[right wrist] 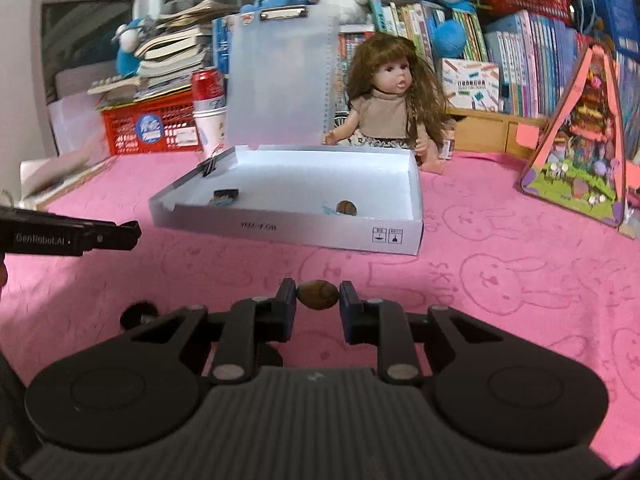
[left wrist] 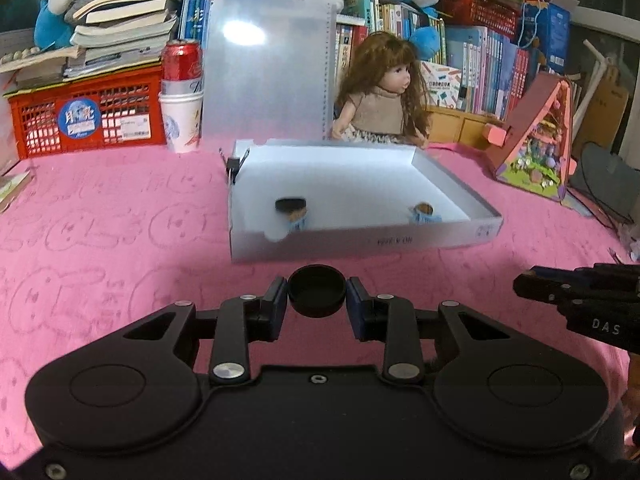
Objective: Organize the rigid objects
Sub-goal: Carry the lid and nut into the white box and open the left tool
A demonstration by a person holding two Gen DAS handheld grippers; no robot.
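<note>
My left gripper [left wrist: 317, 295] is shut on a round black cap [left wrist: 317, 290], held above the pink cloth just in front of the white shallow box [left wrist: 360, 242]. My right gripper [right wrist: 318, 295] is shut on a small brown oval stone [right wrist: 318, 294], also in front of the box [right wrist: 288, 230]. Inside the box lie a black-capped item [left wrist: 291, 207] on the left and a small brown-topped item [left wrist: 423, 212] on the right; they also show in the right wrist view [right wrist: 226, 196] [right wrist: 346, 208]. Each gripper appears at the edge of the other's view.
A doll [left wrist: 386, 92] sits behind the box beside a translucent clipboard [left wrist: 266, 64]. A red crate [left wrist: 86, 114], a can on paper cups [left wrist: 181, 96], books and plush toys line the back. A pink toy house [left wrist: 536, 140] stands right. A pink bunny-print cloth [left wrist: 100, 240] covers the table.
</note>
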